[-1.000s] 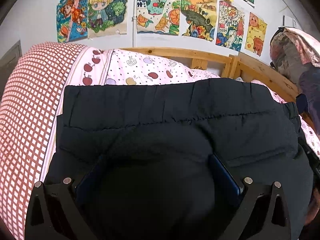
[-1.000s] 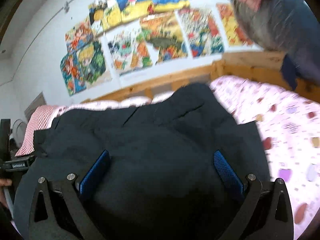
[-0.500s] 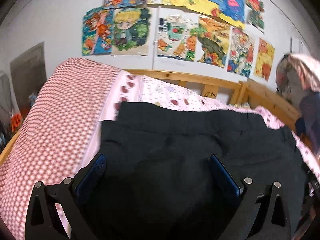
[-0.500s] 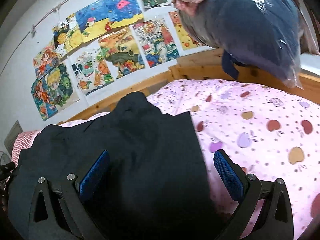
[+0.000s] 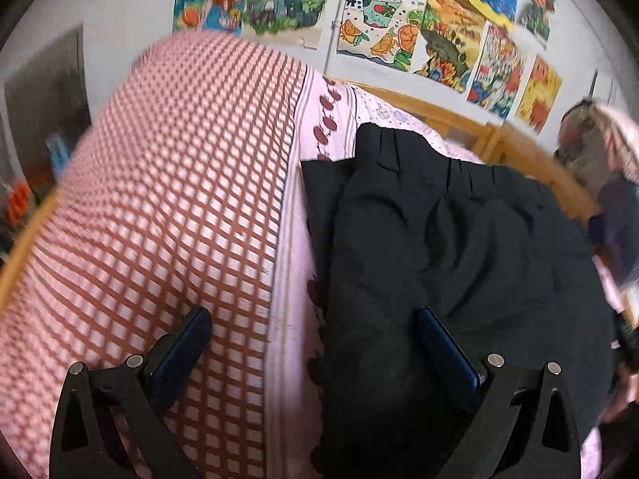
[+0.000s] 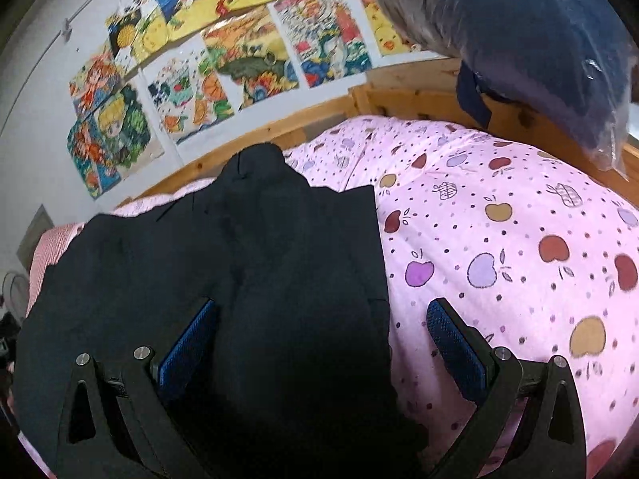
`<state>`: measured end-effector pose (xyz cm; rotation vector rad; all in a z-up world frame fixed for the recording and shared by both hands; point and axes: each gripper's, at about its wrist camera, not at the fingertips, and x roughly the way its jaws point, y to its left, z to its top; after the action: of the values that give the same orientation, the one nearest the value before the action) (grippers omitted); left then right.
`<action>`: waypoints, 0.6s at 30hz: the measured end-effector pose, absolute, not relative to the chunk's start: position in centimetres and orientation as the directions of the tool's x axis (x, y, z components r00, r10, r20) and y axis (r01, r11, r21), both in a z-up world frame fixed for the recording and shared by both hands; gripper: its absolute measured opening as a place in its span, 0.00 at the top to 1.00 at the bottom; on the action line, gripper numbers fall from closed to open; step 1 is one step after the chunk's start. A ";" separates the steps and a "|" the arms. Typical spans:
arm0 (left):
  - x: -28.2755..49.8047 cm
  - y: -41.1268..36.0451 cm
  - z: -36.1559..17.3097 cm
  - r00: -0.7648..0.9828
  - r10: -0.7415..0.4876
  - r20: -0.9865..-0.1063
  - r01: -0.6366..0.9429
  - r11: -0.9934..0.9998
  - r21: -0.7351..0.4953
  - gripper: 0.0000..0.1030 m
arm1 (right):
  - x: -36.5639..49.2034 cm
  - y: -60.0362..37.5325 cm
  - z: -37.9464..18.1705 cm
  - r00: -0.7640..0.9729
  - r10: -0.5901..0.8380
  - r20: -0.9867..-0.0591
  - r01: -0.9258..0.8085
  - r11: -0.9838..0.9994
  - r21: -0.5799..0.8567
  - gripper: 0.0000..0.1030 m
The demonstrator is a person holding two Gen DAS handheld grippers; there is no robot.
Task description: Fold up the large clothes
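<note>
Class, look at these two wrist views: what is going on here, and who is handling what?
A person with a handheld gripper in each hand is folding a black garment on a bed with a pink apple-print sheet. The garment lies bunched, partly folded. Both grippers are open and hold nothing: the left gripper straddles the garment's left edge beside a red-checked quilt, and the right gripper straddles its right edge. Children's drawings cover the wall behind.

Colourful drawings (image 6: 223, 64) are hanging on the white wall (image 5: 120, 4) behind a wooden bed frame (image 6: 403, 99), and a pink apple-print sheet (image 6: 499, 247) is covering the bed.
</note>
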<state>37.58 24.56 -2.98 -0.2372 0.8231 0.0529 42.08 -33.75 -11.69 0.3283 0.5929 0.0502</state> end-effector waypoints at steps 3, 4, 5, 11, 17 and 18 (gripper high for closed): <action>37.5 24.9 -3.9 0.691 -0.130 -0.711 -0.081 0.963 -0.255 0.00 | 43.2 -34.0 -12.1 0.784 0.185 -0.593 -0.008 0.957 0.289 0.01; 37.4 25.0 -4.1 0.694 -0.156 -0.703 -0.059 0.961 -0.271 0.00 | 43.5 -34.1 -12.3 0.767 0.207 -0.608 -0.027 0.956 0.292 0.01; 37.4 25.0 -4.4 0.696 -0.183 -0.694 -0.036 0.957 -0.288 0.00 | 44.0 -34.3 -12.6 0.745 0.238 -0.623 -0.047 0.951 0.306 0.01; 37.2 25.1 -5.8 0.701 -0.281 -0.655 0.024 0.928 -0.373 0.00 | 44.5 -34.6 -14.6 0.727 0.308 -0.614 -0.065 0.921 0.385 0.01; 39.0 24.9 -6.1 0.615 -0.364 -0.699 0.054 0.904 -0.424 0.00 | 45.7 -34.7 -15.2 0.674 0.373 -0.637 -0.083 0.896 0.437 0.01; 39.4 24.8 -6.3 0.604 -0.379 -0.701 0.055 0.898 -0.437 0.00 | 46.2 -35.0 -15.4 0.648 0.409 -0.642 -0.098 0.881 0.462 0.01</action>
<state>39.35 24.75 -6.33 -0.3948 0.8923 -0.2588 46.20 -34.97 -15.40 0.4100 0.8197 0.2979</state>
